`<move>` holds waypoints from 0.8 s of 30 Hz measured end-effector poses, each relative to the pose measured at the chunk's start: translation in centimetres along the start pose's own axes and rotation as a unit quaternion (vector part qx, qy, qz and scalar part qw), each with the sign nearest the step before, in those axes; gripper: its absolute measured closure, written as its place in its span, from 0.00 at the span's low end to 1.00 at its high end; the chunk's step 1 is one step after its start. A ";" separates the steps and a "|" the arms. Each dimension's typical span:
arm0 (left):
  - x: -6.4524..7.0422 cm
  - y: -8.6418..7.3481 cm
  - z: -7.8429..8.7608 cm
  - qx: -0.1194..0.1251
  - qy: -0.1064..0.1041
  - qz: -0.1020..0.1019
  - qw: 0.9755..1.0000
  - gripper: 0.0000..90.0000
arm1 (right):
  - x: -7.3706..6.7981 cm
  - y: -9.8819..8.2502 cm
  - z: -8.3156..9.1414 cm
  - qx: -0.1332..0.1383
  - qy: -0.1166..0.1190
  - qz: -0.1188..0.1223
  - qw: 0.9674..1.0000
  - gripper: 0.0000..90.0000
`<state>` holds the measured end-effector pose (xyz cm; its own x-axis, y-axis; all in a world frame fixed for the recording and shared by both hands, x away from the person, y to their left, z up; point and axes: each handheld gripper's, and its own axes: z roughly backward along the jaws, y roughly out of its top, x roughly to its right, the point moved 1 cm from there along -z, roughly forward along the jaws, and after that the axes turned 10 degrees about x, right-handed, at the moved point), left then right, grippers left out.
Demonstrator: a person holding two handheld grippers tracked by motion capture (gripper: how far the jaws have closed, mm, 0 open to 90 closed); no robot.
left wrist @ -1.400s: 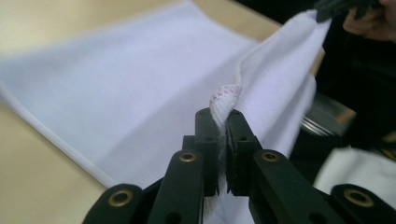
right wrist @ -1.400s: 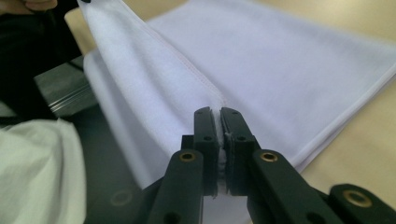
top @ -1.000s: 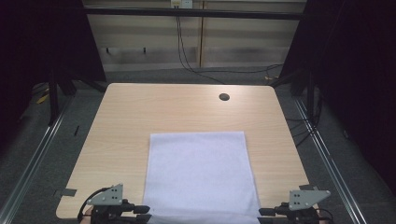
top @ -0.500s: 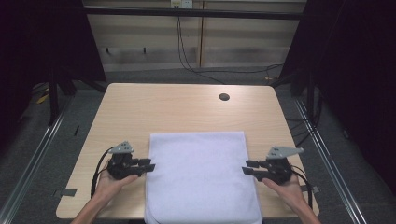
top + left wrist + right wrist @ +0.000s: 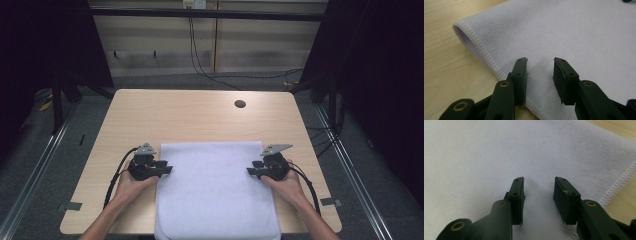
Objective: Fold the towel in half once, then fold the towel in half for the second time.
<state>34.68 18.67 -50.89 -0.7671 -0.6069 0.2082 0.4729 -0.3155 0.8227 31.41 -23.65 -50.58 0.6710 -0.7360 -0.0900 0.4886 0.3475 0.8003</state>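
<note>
A pale wooden worktop [image 5: 150, 115] carries a white towel [image 5: 215, 190], which lies flat on the near half and overhangs the near edge. The left gripper [image 5: 165, 170] sits at the towel's left hem, the right gripper [image 5: 252, 171] at its right hem. Both pairs of jaws have just been opening and stand apart over the cloth, pinching nothing.
</note>
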 end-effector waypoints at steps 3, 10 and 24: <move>0.5 -0.3 0.3 -0.001 -0.010 0.001 1.000 0.73 | -0.5 -0.5 0.8 -0.003 0.004 -0.003 1.000 0.68; 1.7 -1.2 1.8 -0.026 -0.051 0.000 0.998 0.75 | -1.9 -0.9 2.3 -0.046 0.035 0.009 0.998 0.68; -4.2 2.3 1.9 0.035 0.044 0.046 0.997 0.51 | 6.0 2.1 1.6 0.057 -0.034 -0.054 0.996 0.56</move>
<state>38.16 21.86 -48.89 -0.6791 -0.6936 0.2402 0.5056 -0.2048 0.8381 35.59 -28.27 -48.50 0.5778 -0.8038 -0.1417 0.4857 0.1990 0.8512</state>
